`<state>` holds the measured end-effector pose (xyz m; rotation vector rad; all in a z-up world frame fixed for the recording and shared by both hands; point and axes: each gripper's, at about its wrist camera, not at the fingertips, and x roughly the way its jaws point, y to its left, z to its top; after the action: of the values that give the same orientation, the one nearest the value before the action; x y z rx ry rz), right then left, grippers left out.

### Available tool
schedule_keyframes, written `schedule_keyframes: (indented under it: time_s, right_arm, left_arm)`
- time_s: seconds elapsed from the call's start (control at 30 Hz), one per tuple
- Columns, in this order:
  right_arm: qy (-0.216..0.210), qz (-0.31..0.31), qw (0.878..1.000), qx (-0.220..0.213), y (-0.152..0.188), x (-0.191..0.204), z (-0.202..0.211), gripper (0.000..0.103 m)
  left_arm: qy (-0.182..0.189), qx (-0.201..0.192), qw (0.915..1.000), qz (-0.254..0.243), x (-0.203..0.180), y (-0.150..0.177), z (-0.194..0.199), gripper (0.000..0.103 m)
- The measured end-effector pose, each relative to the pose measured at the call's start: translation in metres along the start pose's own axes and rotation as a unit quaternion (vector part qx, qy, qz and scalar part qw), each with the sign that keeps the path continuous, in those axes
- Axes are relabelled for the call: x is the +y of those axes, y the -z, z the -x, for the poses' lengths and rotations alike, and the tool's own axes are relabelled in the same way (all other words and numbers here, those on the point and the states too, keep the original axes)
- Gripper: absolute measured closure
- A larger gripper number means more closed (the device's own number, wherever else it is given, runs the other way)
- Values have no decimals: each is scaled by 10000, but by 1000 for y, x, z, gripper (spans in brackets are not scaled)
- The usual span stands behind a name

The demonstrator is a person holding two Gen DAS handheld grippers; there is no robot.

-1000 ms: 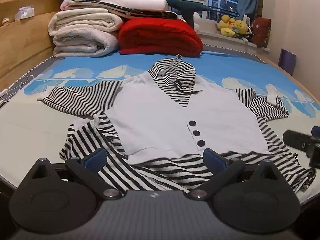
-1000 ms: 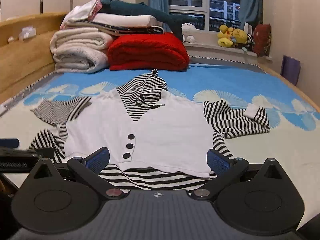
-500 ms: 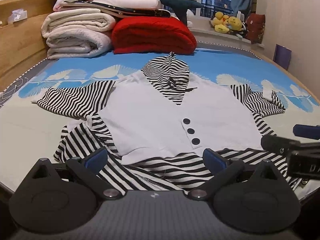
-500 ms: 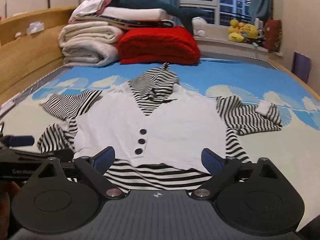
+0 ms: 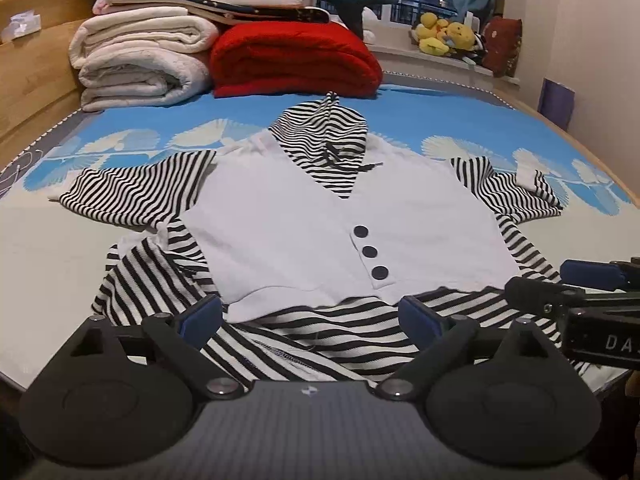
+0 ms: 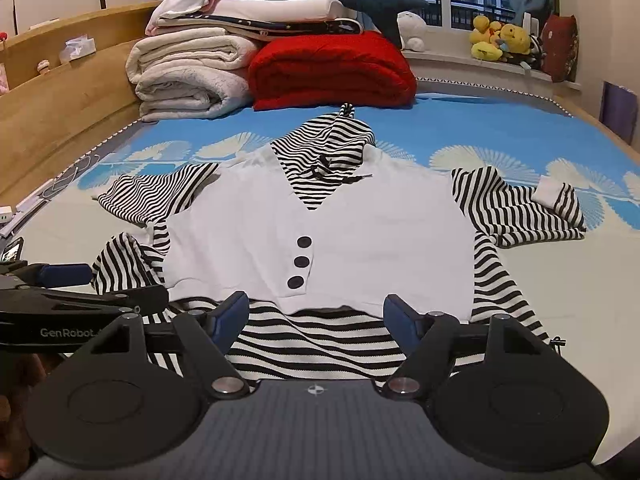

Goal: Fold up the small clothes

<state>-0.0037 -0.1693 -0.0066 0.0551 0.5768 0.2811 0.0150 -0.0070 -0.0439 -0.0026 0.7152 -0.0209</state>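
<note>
A small hooded top (image 5: 320, 220) lies spread face up on the bed, with a white front, three dark buttons, and black-and-white striped sleeves, hood and hem. My left gripper (image 5: 308, 316) hangs low over the striped hem (image 5: 320, 336) near the bed's front edge. Its jaws are closing, with the hem between the blue pads and no pad pressing on it. My right gripper (image 6: 316, 312) stands over the same hem (image 6: 312, 344), a little to the right. Its jaws are closing too, and nothing is gripped. Each gripper shows at the edge of the other's view: the right gripper (image 5: 560, 284) and the left gripper (image 6: 100, 292).
Folded cream blankets (image 5: 140, 64) and a red blanket (image 5: 296, 60) are stacked at the far end of the bed. A wooden bed frame (image 5: 32, 80) runs along the left. Plush toys (image 5: 444, 38) sit on the windowsill. A purple object (image 5: 556, 100) stands by the right wall.
The right gripper's fingers have drawn closer together, and the left's slightly. The right gripper has moved in further beside the left one. The top has not moved.
</note>
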Motion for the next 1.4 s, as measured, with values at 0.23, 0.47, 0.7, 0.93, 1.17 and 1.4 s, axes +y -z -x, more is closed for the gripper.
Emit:
schedule_keyframes:
  time_s: [0.23,0.47,0.7,0.93,1.17,1.4]
  right_arm:
    - [69,36,10000,11,2,-2,-2,30]
    - [31,60,10000,66,4,0,-4,30]
    - [62,121,9998,116,5,2,-6,30]
    - [90,144,9999,-35,3,-1,-2,51]
    - [-238,792,9911,-1043,-64,-58,35,41]
    - [431,1289,9872,-829,-70,-137,8,38]
  left_arm:
    - [34,20,10000,-24,-2,0,-2,13]
    - [29,34,10000,-38,-3,0,-2,15]
    - [-9,91,9999,-61,-2,0,-4,26]
    - [151,148,9998,-11,8,-9,-5,56]
    - [251,-352,9955,-840,68,-68,-10,56]
    - [-250,470,9966,-635,145,-78,-93,56]
